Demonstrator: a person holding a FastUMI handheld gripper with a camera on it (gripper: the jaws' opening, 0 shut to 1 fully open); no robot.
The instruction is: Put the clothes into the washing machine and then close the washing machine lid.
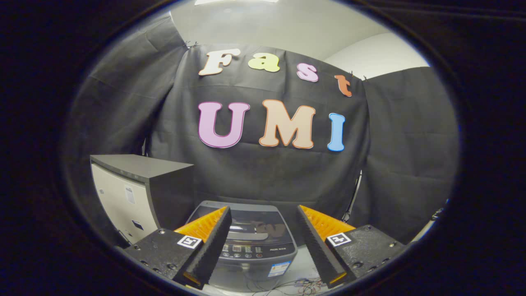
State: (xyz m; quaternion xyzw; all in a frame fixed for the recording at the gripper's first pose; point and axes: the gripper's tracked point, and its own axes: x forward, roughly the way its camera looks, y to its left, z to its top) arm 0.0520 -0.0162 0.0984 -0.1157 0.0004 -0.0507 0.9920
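Gripper view: the gripper [263, 218] hangs above the washer [252, 246], its jaws wide apart with nothing between them. The washer stands on the floor just ahead of the fingers, seen through the gap, its dark lid [250, 224] lying flat and closed. A grey cabinet [135, 189] stands beside the washer. Loose cables [296, 285] lie on the floor before it.

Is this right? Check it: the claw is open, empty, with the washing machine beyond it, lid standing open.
One thing is wrong. The gripper view shows the washing machine's lid lying shut. The rest holds: the claw is open and empty, with the machine beyond it.
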